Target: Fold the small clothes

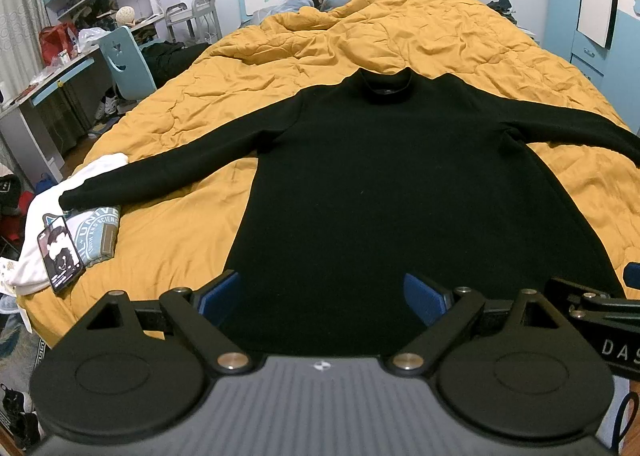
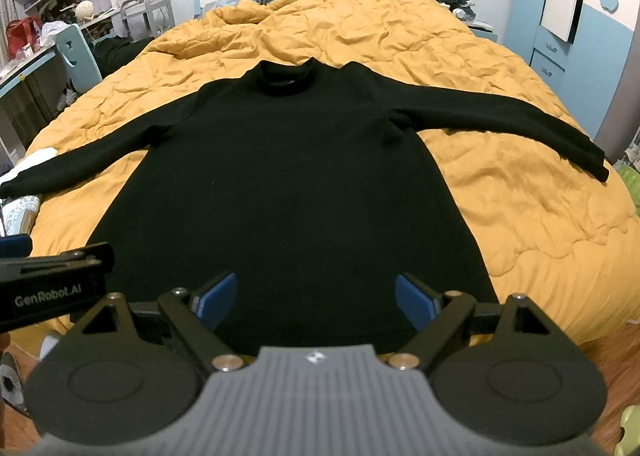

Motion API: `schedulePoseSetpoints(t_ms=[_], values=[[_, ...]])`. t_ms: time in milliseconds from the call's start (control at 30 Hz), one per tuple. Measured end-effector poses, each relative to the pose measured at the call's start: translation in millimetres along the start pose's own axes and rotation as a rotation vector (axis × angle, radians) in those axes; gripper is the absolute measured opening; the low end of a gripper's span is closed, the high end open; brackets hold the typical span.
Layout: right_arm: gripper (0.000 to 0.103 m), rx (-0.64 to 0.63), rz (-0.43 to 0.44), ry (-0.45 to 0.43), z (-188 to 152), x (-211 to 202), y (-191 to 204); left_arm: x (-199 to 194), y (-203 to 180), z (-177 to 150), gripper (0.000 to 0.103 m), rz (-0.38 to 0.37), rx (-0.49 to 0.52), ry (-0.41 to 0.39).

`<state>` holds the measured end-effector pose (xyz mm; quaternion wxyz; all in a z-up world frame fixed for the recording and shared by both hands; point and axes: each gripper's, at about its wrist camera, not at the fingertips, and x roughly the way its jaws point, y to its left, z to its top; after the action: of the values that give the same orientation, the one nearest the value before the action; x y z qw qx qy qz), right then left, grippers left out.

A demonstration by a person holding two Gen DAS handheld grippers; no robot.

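A black long-sleeved sweater [image 1: 384, 184] [image 2: 288, 176] lies flat on the yellow quilt [image 1: 224, 112] [image 2: 500, 184], collar away from me, both sleeves spread out to the sides. My left gripper [image 1: 322, 300] hovers open over the hem's left part, blue pads wide apart with nothing between them. My right gripper [image 2: 316, 298] stands open above the hem's right part, also holding nothing. The left sleeve's cuff [image 1: 74, 198] rests on a folded white garment [image 1: 44, 244]. Each gripper's body shows at the edge of the other's view.
A phone [image 1: 60, 254] lies on the folded clothes at the bed's left edge. A blue chair [image 1: 128, 64] and a cluttered desk [image 1: 48, 84] stand left of the bed. Blue wardrobes [image 2: 580, 36] are at the right, wooden floor [image 2: 608, 360] below.
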<state>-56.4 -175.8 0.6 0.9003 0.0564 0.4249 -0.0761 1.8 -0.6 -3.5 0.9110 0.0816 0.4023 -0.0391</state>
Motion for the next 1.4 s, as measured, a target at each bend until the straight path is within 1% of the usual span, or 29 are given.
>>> schedulePoseSetpoints(t_ms=[567,833,1400], values=[[0.083,0.001,0.004,0.006,0.1,0.9,0.7,1.9,-1.4,0.4,0.103,0.0,0.004,-0.009],[0.083,0.001,0.004,0.006,-0.2,0.5,1.7,-5.2,-4.4,-0.6,0.103,0.001,0.019,-0.027],[0.083,0.001,0.007,0.008,-0.3,0.2,2.5,-7.3,-4.5,-0.9,0.103,-0.005,0.02,-0.027]])
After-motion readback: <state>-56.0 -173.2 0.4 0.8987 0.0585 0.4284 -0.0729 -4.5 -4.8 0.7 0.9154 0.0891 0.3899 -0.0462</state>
